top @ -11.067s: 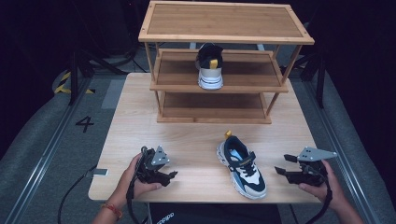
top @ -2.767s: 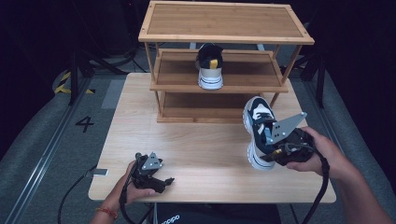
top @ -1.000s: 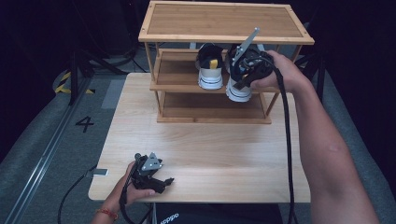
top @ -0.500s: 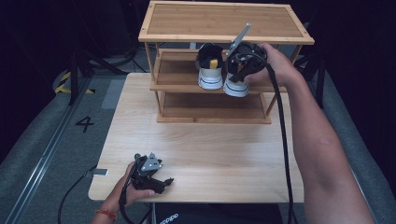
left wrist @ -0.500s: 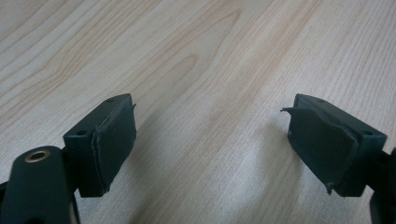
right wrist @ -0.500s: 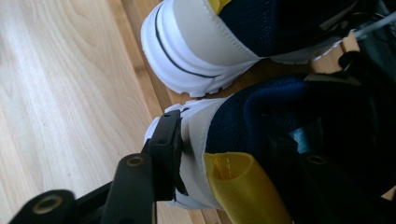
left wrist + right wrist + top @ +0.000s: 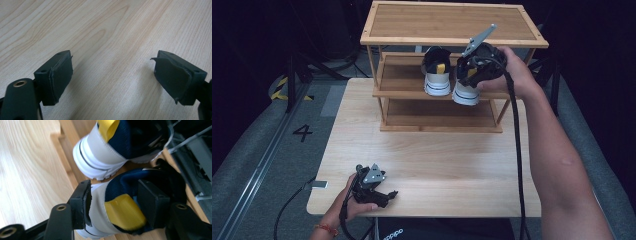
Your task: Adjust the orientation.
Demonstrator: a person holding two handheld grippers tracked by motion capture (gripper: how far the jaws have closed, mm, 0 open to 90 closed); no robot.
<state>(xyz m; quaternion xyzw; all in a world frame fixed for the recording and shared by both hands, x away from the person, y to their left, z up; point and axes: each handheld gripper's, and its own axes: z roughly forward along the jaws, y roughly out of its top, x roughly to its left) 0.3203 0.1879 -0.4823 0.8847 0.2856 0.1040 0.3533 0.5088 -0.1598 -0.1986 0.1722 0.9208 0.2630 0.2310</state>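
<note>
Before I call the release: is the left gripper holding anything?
No. In the left gripper view the left gripper has its jaws wide apart with bare table between them.

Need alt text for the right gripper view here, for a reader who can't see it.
The right gripper is shut on the heel of a sneaker, one black jaw outside the white heel and the other inside the navy collar beside a yellow pull tab. A matching second sneaker sits just beyond it on a wooden shelf.
</note>
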